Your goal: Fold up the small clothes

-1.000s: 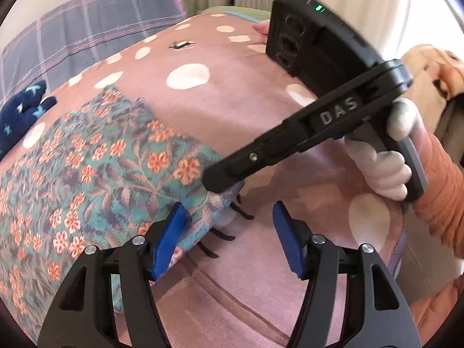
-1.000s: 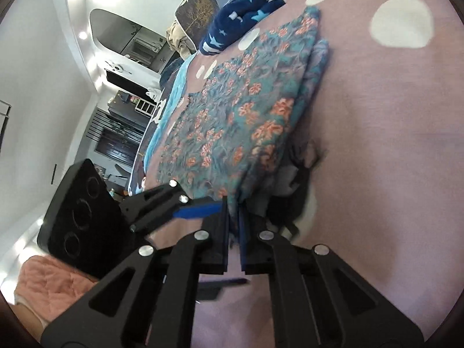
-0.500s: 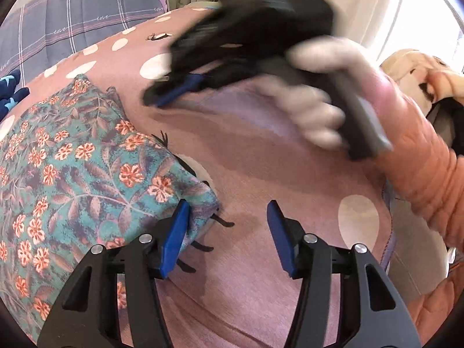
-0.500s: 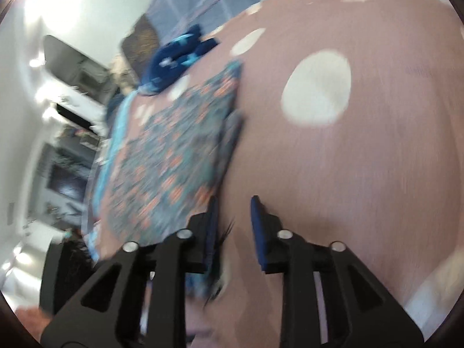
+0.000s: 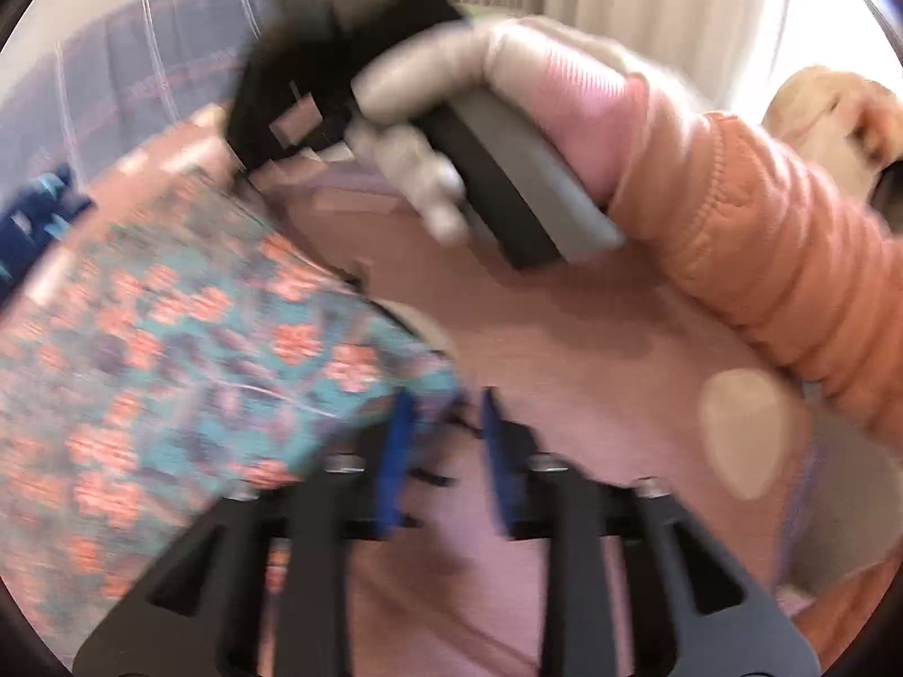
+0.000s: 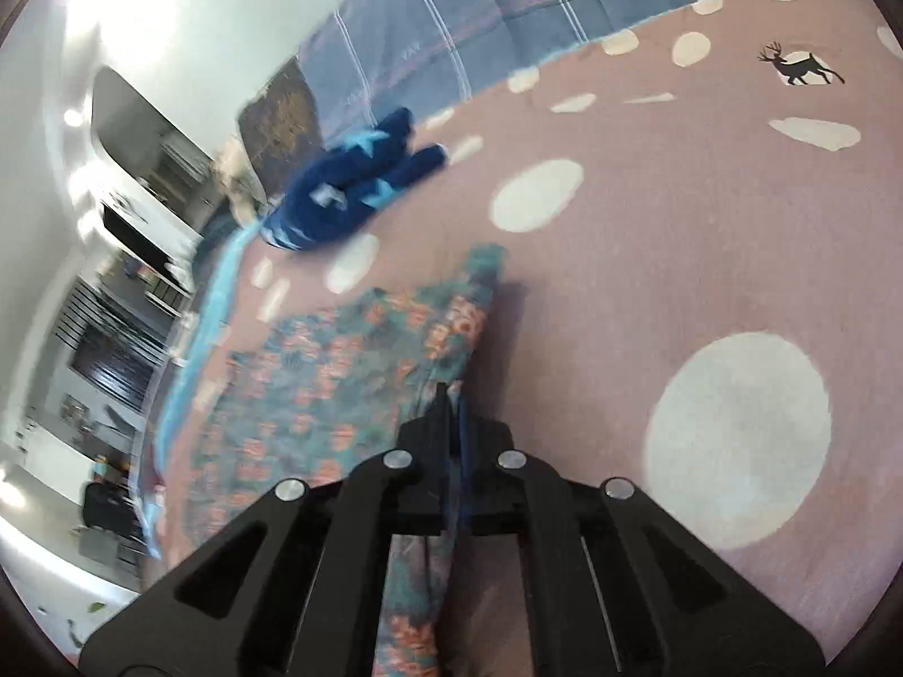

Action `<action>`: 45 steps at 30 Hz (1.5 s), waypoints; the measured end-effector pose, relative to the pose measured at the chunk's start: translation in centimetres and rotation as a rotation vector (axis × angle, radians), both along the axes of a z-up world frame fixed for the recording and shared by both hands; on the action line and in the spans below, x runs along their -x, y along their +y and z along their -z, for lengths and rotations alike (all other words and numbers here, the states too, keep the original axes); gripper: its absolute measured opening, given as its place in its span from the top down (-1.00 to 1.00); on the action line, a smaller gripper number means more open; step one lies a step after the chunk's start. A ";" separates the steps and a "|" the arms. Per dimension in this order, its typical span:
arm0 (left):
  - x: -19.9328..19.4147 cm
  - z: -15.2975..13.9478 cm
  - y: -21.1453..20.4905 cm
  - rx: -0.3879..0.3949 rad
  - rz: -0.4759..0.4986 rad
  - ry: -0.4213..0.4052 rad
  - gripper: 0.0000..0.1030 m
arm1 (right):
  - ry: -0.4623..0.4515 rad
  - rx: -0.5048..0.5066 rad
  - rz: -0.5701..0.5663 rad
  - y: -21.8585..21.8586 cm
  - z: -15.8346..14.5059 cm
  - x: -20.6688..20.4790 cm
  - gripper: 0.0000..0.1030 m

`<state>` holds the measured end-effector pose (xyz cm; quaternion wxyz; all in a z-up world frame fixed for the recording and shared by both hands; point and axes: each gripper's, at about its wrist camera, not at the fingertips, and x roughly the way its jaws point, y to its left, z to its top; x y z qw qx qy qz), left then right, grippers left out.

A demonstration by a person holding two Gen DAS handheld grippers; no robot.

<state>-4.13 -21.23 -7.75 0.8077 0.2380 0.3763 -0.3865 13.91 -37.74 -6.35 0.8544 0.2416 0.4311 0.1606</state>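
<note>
A teal garment with orange flowers (image 5: 186, 372) lies folded on the pink spotted bedspread (image 5: 592, 338); it also shows in the right wrist view (image 6: 338, 372). My left gripper (image 5: 443, 423) stands at the garment's near corner, its blue-padded jaws a narrow gap apart around the cloth edge; the view is blurred. My right gripper (image 6: 451, 400) is shut on the garment's far edge. In the left wrist view the gloved hand holding the right gripper (image 5: 451, 130) is above the garment's far side.
A dark blue star-print garment (image 6: 350, 192) lies further up the bed near a grey plaid pillow (image 6: 508, 11). The bedspread (image 6: 705, 237) stretches to the right. An orange sleeve (image 5: 779, 259) crosses the right of the left wrist view.
My right gripper let go of the near corner, moved along the edge to the far side and shut on it. My left gripper's jaws narrowed at the near corner.
</note>
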 end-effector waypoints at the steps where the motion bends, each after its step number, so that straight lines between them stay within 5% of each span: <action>1: 0.4 -0.1 -0.2 -0.027 0.007 -0.043 0.60 | 0.029 0.020 -0.004 0.0 1.0 -0.4 0.96; 4: 2.2 0.5 -1.4 -0.140 0.063 -0.168 0.14 | 0.029 -0.045 -0.022 -0.8 3.4 -0.2 0.96; 7: 3.4 1.2 -2.4 -0.191 0.092 -0.241 0.12 | 0.008 -0.094 -0.020 -1.2 3.2 0.1 0.95; 10: 2.7 1.0 -2.8 -0.182 0.060 -0.218 0.12 | -0.007 -0.079 -0.031 -0.7 3.2 0.0 0.95; 11: 2.1 0.9 -2.9 -0.176 0.039 -0.198 0.35 | -0.012 -0.081 -0.034 -0.6 3.2 0.0 0.95; 13: 0.7 0.1 -2.4 -0.116 0.002 -0.107 0.78 | -0.020 -0.098 -0.036 -0.7 3.3 0.0 0.95; 16: -0.8 -2.8 -0.4 0.042 -0.034 0.018 0.82 | -0.059 -0.134 -0.022 -1.3 3.1 0.4 0.95; 22: -0.9 -4.2 1.5 0.146 -0.051 0.105 0.82 | -0.216 -0.190 0.040 -2.5 1.6 0.9 1.00; 26: -0.7 -3.8 1.4 0.161 -0.078 0.128 0.82 | -0.125 -0.280 0.106 -4.9 3.4 -0.1 1.00; 31: -1.7 -4.0 1.6 0.164 -0.087 0.120 0.82 | -0.045 -0.301 -0.029 -4.0 3.3 -0.2 0.94; 35: -1.8 -3.9 1.6 0.152 -0.083 0.104 0.82 | -0.016 -0.333 -0.114 -3.4 2.9 0.8 0.55; 43: -1.9 -3.3 1.5 0.155 -0.080 0.114 0.82 | 0.089 -0.187 -0.162 -1.5 2.3 1.9 0.55; 45: -1.9 -3.0 1.4 0.151 -0.075 0.113 0.82 | 0.108 -0.156 -0.148 -1.4 1.8 2.5 0.41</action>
